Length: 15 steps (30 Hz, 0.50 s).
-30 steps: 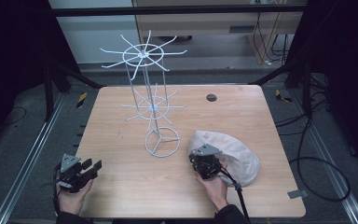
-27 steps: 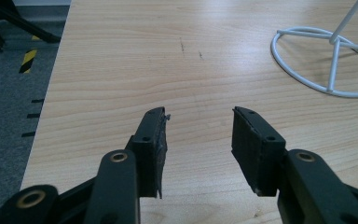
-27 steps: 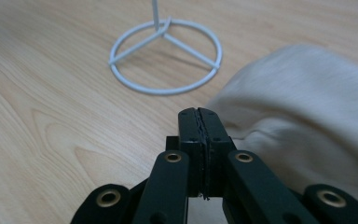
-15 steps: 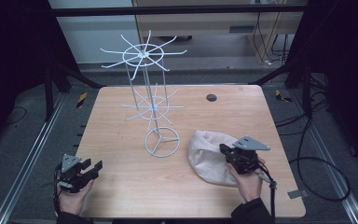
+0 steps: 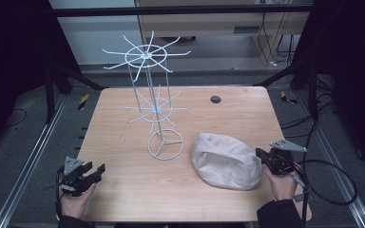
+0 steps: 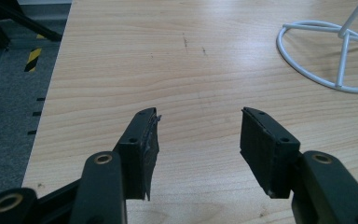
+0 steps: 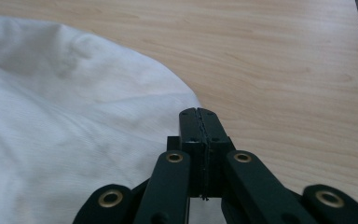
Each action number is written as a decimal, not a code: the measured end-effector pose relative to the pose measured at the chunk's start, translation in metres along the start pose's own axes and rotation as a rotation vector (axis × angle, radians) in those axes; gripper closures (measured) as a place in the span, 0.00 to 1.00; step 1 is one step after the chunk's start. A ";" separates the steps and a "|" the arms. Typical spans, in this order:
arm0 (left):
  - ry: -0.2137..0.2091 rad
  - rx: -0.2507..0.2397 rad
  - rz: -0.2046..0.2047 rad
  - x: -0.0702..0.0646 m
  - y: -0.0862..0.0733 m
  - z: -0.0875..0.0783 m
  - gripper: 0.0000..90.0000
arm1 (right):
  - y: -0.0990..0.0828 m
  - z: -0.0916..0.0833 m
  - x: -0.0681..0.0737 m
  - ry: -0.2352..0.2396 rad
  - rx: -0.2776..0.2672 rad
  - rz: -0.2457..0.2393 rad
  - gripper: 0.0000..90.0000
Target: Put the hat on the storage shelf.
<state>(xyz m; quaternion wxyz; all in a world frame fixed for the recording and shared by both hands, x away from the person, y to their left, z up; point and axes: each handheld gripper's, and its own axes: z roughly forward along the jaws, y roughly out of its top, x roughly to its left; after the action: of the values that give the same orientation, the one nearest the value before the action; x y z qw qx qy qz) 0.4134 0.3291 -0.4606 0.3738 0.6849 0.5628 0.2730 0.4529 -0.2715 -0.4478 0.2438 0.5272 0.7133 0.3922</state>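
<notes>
We're over a pale wooden table, light grain running across it, a few faint dark scuffs in the left gripper view. There's a small dark round spot near the far edge. Around the table it's dim: grey floor, metal rails down both sides, cables coiled on the right, yellow-and-black tape marks on the floor.

A white wire display stand rises from a ring base at mid-table, with 2 tiers of spoke arms, the upper one wider.

Now the cap: off-white cloth, soft and rumpled, lying flat on the table's right half, just right of the stand's base. It reads as a rounded oval, creased across the crown. Its long axis runs roughly left to right across the table, tilting slightly toward the near right corner. Which end is the front, I cannot tell.

Right gripper sits at the cap's right edge, jaws pressed fully together. In the right gripper view the tips close over the cloth's rim, with nothing visibly pinched between them.

Left gripper waits at the near left corner, well apart from the cap. Its jaws have just been opening, now standing about half apart, bare wood between them.
</notes>
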 end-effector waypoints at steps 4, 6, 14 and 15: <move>0.000 0.003 0.001 0.000 0.000 0.001 0.52 | -0.005 0.009 -0.010 -0.020 0.028 0.004 1.00; -0.001 0.005 -0.001 0.001 0.000 0.002 0.52 | -0.007 0.013 -0.013 -0.025 0.047 0.001 1.00; -0.001 0.005 0.003 0.000 -0.001 0.001 0.52 | -0.016 0.018 -0.014 -0.041 0.112 -0.023 1.00; -0.001 0.006 0.003 0.000 -0.001 0.001 0.51 | -0.017 0.017 -0.014 -0.045 0.116 -0.026 1.00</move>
<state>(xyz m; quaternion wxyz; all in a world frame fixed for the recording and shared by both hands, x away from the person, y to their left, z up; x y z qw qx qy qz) 0.4139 0.3291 -0.4617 0.3718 0.6869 0.5624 0.2714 0.4607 -0.2818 -0.4727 0.2341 0.5398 0.7360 0.3349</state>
